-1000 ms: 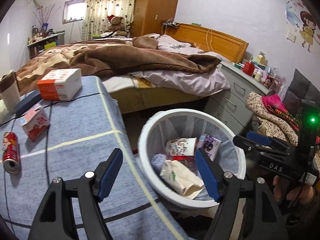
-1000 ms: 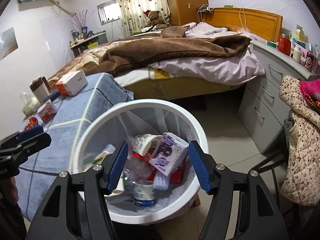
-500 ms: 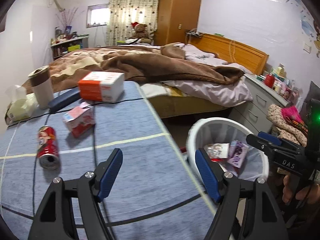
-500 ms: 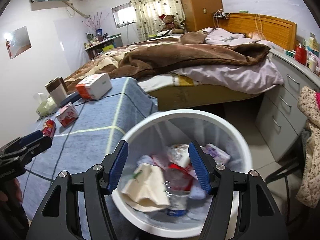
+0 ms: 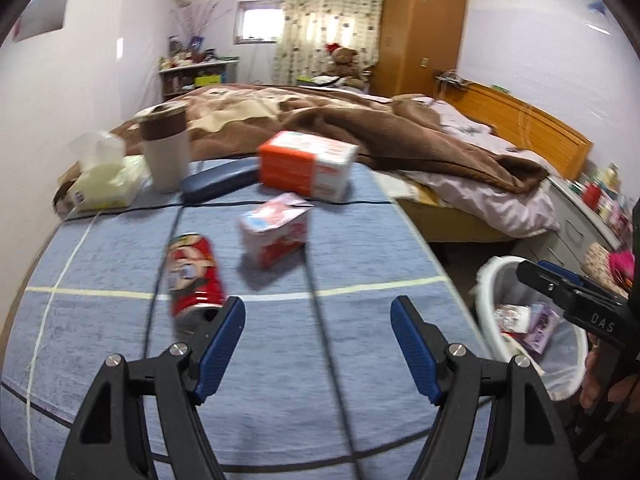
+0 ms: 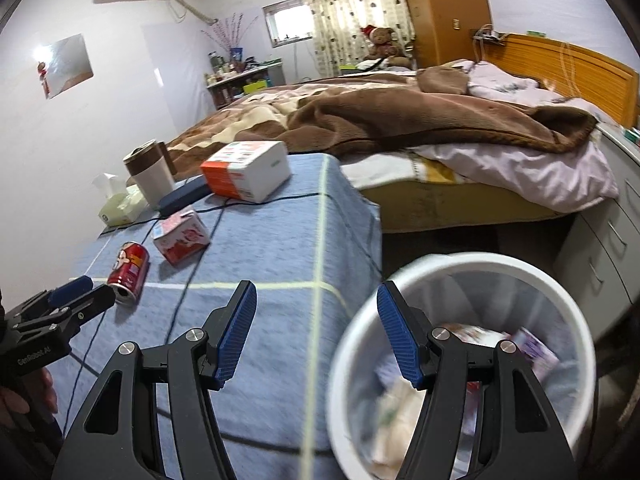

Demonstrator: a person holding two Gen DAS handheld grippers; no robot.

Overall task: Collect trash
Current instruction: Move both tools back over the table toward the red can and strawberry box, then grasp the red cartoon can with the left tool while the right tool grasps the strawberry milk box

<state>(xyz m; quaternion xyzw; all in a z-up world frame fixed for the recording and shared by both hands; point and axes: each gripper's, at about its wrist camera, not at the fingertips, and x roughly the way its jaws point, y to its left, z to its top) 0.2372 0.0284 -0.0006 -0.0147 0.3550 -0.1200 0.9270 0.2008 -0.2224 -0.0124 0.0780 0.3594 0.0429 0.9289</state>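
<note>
Two trash items on the table: a red drink can lying on its side at 10 o'clock of the left hand-held gripper, and a pink-white carton at 12. Blue checked cloth; bed beyond. White bin on the floor, part-filled. Left and right hand-held gripper: both released, nothing between the jaws.

— What trash lies on the blue cloth?
— A red can on its side, open end toward the near edge, and beyond it a small pink-and-red carton, its top flap torn open, resting tilted.
— And the bin?
— A round white bin with a clear liner stands on the floor beside the table, holding crumpled paper, a purple carton and other wrappers.
</note>
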